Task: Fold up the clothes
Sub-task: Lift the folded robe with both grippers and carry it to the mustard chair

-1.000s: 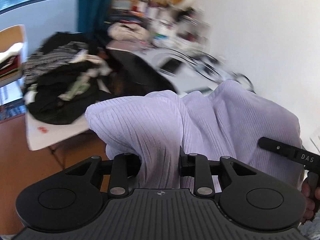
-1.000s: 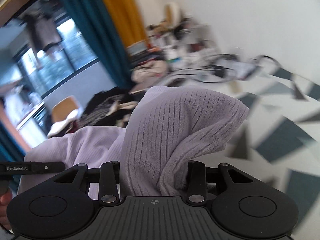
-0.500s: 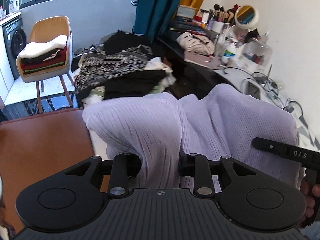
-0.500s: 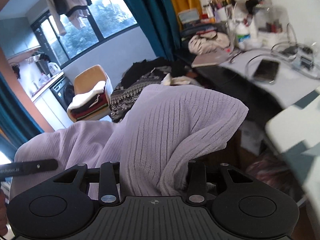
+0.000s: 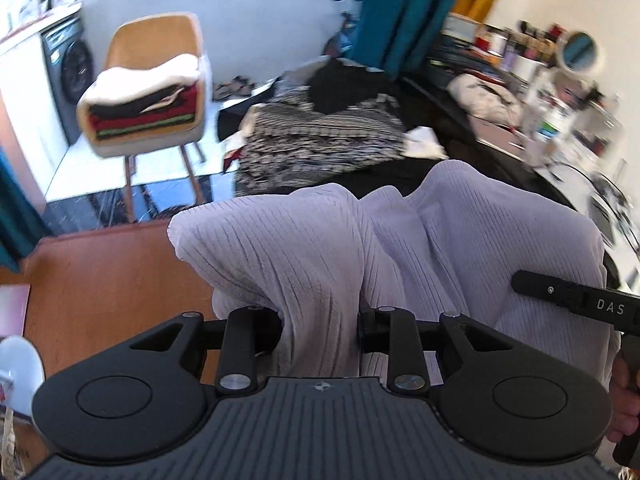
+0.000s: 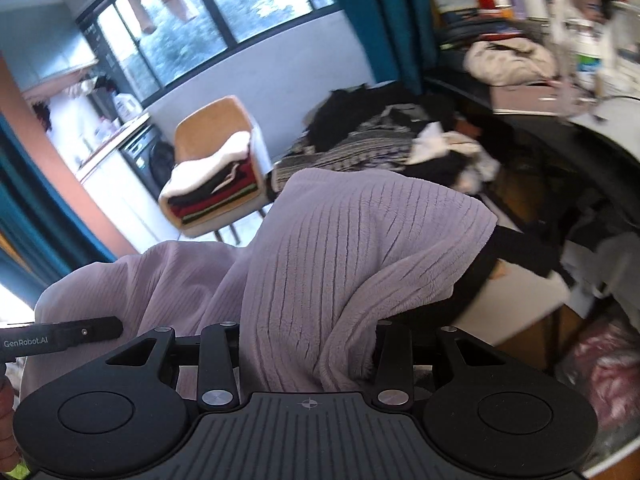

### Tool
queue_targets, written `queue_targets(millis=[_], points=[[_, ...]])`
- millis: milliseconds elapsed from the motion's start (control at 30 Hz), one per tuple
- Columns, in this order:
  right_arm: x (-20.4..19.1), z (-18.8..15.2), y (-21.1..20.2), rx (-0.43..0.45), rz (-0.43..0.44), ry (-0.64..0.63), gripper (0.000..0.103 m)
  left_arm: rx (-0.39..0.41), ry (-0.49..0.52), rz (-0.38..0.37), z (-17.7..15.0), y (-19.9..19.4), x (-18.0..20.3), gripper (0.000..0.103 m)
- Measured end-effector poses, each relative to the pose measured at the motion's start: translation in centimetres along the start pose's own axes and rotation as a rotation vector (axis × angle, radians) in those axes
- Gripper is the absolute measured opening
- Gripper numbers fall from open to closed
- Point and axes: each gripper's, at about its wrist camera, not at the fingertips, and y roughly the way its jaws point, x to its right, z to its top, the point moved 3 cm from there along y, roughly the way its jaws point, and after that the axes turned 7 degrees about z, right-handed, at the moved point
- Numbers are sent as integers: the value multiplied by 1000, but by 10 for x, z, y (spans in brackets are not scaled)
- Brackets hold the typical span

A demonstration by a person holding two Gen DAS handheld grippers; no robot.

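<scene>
Item count: two grippers, left (image 5: 320,320) and right (image 6: 308,332); one lilac ribbed garment (image 5: 304,248); one tan chair (image 5: 156,48); one folded stack (image 5: 146,108); one unfolded clothes heap (image 5: 328,136); one round mirror (image 5: 579,52)

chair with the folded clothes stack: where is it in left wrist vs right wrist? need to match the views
Left wrist: chair upper left, folded stack on its seat, left of the heap of unfolded clothes.
Right wrist: chair left of centre, stack on the seat, just above and left of the lilac ribbed garment.
Shared landmark: teal curtain, up and right of the chair in both.
</scene>
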Motion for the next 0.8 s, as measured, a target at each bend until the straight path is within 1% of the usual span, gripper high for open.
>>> queue_targets(millis=[100, 167, 233, 300, 367, 433, 500, 633, 800], points=[[-20, 14, 46, -42, 13, -22, 36, -42, -40, 23, 22, 30, -33, 29], [-31, 23, 79, -69, 13, -17, 36, -64, -39, 36, 43, 53, -53, 29], [-41, 37, 114, -77, 16, -21, 36, -77, -32, 51, 68, 73, -73, 29], [-48, 57, 149, -69, 10, 14, 36, -90, -27, 51, 100, 94, -93, 29], [-53, 78, 183, -58, -1, 65, 36, -96, 1, 46, 134, 114, -107, 29], [-60, 101, 214, -46, -8, 97, 36, -75, 43, 45, 168, 135, -119, 29], [-67, 123, 240, -27, -11, 85, 36, -54, 50, 44, 193, 151, -128, 29], [-79, 168, 286, 1, -29, 52, 36, -57, -33, 2, 233, 180, -157, 29], [-88, 215, 338, 21, -56, 35, 36, -52, -81, -44, 266, 214, -196, 29]])
